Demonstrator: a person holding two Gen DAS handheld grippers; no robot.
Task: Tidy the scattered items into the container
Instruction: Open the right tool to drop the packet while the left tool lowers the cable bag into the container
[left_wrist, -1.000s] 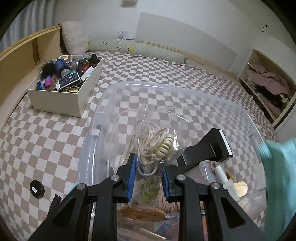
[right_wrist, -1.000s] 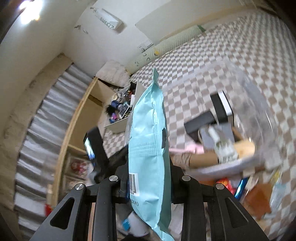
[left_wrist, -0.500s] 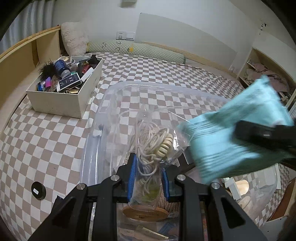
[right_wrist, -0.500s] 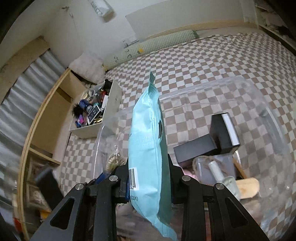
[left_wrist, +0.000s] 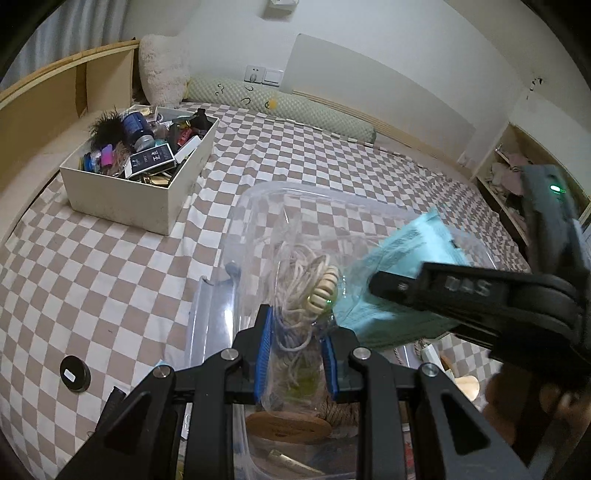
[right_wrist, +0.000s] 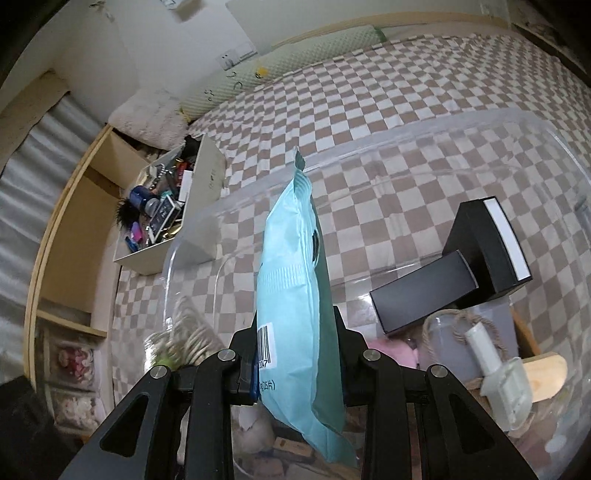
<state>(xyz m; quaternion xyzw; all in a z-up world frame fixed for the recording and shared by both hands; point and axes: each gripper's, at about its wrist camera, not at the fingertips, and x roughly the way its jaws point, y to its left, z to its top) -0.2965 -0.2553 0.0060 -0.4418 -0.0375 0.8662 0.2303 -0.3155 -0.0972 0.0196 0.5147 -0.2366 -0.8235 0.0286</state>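
My left gripper (left_wrist: 297, 350) is shut on a clear plastic bag of cream cord and beads (left_wrist: 306, 291), held over the near edge of the clear plastic container (left_wrist: 255, 206). My right gripper (right_wrist: 295, 350) is shut on a light blue packet (right_wrist: 291, 280) with a barcode, held upright above the same container (right_wrist: 443, 125). In the left wrist view the packet (left_wrist: 406, 254) and the right gripper's body come in from the right, close beside the bag. The bag also shows blurred in the right wrist view (right_wrist: 181, 339).
The container holds two black boxes (right_wrist: 476, 258), a grey bag with rope handle (right_wrist: 465, 347), a white bottle (right_wrist: 498, 369) and wooden pieces. A white box full of small items (left_wrist: 144, 177) stands at the back left on the checkered bed. A black round disc (left_wrist: 75, 373) lies left.
My right gripper has carried the blue packet leftward over the container, right beside the bag in my left gripper. My left gripper has held nearly still.
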